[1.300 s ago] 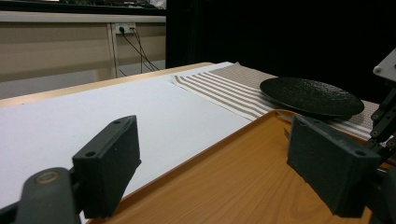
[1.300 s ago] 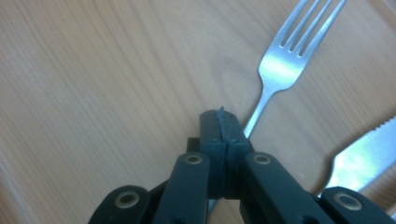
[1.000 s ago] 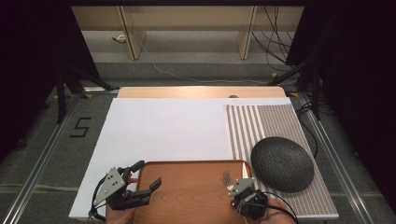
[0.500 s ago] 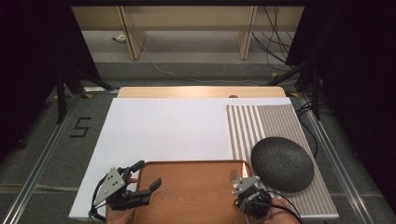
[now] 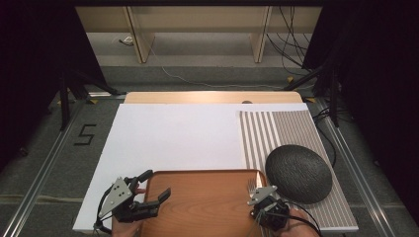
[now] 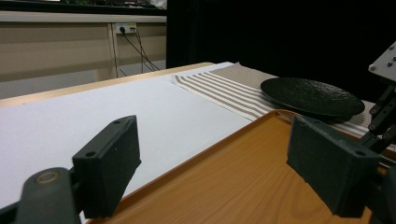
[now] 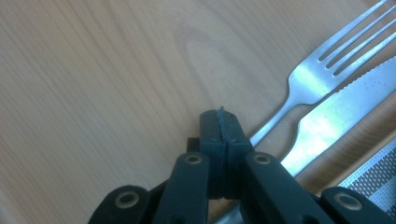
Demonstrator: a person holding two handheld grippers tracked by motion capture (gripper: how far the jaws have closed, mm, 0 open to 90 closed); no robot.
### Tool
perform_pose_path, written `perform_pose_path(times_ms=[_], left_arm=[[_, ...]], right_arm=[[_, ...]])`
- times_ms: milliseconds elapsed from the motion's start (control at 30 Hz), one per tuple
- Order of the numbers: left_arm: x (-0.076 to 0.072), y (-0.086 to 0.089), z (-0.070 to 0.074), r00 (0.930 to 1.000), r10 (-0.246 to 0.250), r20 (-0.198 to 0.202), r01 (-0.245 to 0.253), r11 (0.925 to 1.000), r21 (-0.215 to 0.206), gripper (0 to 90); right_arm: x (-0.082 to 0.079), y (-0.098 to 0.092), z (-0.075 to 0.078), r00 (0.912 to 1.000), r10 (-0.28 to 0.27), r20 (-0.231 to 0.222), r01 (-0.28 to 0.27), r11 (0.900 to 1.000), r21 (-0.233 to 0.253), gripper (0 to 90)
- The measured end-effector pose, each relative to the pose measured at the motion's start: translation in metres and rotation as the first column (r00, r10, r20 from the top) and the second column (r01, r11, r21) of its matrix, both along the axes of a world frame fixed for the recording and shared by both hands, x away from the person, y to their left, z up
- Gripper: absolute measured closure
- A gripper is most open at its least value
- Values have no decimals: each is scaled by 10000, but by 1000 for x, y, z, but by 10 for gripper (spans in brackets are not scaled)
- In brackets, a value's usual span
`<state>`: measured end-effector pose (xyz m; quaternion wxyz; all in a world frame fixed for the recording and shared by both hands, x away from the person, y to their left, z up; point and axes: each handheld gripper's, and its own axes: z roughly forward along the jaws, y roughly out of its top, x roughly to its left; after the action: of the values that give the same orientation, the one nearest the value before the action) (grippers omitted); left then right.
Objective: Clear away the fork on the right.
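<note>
High view – layout: we see a wooden tray (image 5: 202, 197) at the near edge of the table (image 5: 173, 133), its right rim just beside a dark plate (image 5: 298, 173) that sits on a striped mat (image 5: 276, 128).
High view – left tongs (image 5: 150, 187): we hold them released, jaws spread over the tray's left rim, one jaw outside it and one above the wood.
High view – right tongs (image 5: 261, 197): we hold them low at the tray's right edge, where fork tines (image 5: 252, 186) poke out just ahead of them.
High view – risk: if we lift the tray by the left rim alone, we judge it tilts and the cutlery slides towards the plate.
Left gripper view – tongs: the jaws stand wide apart with nothing between them; the tray rim (image 6: 196, 156) runs between them, and the plate (image 6: 310, 95) lies beyond.
Left gripper view – risk: closing too shallow on the thin rim, we think the pads slip off.
Right gripper view – tongs (image 7: 223, 116): clenched, jaws pressed together, empty, tips just beside the fork (image 7: 322, 70) handle, near the tray wood.
Right gripper view – cutlery: fork and knife (image 7: 341, 105) lie side by side on the tray, touching or nearly so.
Right gripper view – risk: with the jaws shut we can only nudge; a push sends the fork against the knife, and opening this close may catch both at once.
</note>
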<state>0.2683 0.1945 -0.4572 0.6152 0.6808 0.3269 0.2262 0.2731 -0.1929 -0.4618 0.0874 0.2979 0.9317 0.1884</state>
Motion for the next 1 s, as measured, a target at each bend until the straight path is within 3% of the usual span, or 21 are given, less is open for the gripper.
perform_pose_path(times_ms=[233, 300, 367, 467, 633, 733, 1000], left_arm=[[0, 0, 0, 10000, 2, 7, -2, 10000, 12, 170], [0, 0, 0, 10000, 6, 6, -6, 10000, 21, 170], [0, 0, 0, 10000, 7, 9, -7, 10000, 43, 170], [0, 0, 0, 10000, 22, 1, -22, 10000, 47, 170], [0, 1, 0, 10000, 20, 4, -20, 10000, 57, 170], [0, 0, 0, 10000, 15, 2, -15, 10000, 57, 170], [0, 1, 0, 10000, 15, 2, -15, 10000, 49, 170]], right_arm=[[1, -3, 1, 9999, -103, -72, 104, 9999, 123, 893], [1, -4, 2, 9998, -123, -184, 129, 9994, 335, 806], [2, -5, 4, 9999, -106, -36, 108, 9991, 405, 774], [2, -7, 7, 9995, -325, -11, 325, 9955, 891, 657], [4, -13, 14, 9986, -455, -277, 500, 9803, 1909, 550], [5, -16, 17, 9987, -508, -76, 512, 9739, 2211, 471], [8, -24, 22, 9943, -1054, -122, 1044, 9499, 2946, 307]])
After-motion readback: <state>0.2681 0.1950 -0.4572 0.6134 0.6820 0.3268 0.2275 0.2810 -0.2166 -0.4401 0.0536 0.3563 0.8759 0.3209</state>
